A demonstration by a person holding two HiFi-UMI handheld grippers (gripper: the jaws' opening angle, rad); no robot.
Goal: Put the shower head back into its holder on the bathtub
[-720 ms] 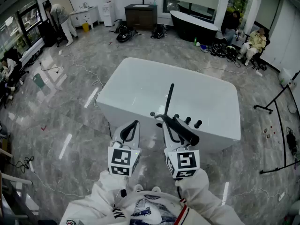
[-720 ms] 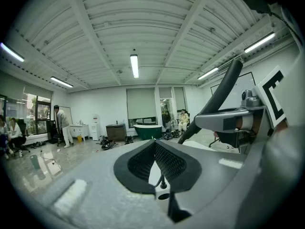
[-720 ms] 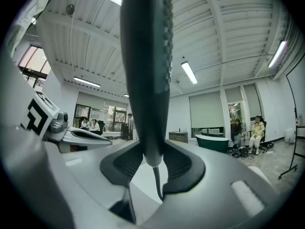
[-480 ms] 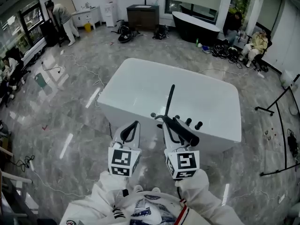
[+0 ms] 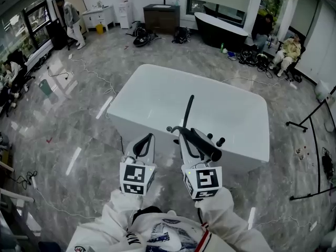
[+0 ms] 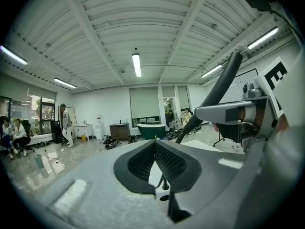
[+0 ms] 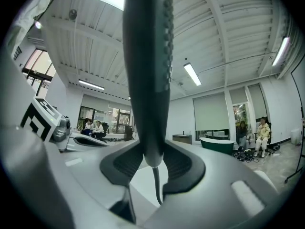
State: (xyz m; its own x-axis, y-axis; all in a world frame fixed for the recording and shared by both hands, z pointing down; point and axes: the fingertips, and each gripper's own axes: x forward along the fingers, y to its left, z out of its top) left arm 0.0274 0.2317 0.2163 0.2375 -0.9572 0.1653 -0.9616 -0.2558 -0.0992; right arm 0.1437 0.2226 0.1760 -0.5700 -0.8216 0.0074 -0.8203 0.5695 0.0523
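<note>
The black stick-shaped shower head [image 5: 206, 147] rises toward me from my right gripper [image 5: 186, 136], which is shut on its lower end. In the right gripper view the shower head [image 7: 145, 80] stands upright between the pads, and its hose [image 7: 156, 185] hangs below. The white bathtub [image 5: 231, 114] lies just ahead, with a thin black spout [image 5: 189, 109] and black knobs [image 5: 215, 137] on its near rim. My left gripper [image 5: 148, 139] hovers beside the right one, and its jaws [image 6: 155, 144] are shut with nothing in them. From the left gripper view the shower head [image 6: 217, 92] slants up at the right.
A black bathtub [image 5: 220, 28] and a dark cabinet [image 5: 160, 14] stand at the back. People sit at the far right [image 5: 287, 49] and one stands at the back left [image 5: 71, 17]. A black stand [image 5: 310, 114] and cables lie on the marble floor.
Both grippers and the shower head keep nearly the same place. Only the head view has shifted slightly, and the person at the back left has straightened up.
</note>
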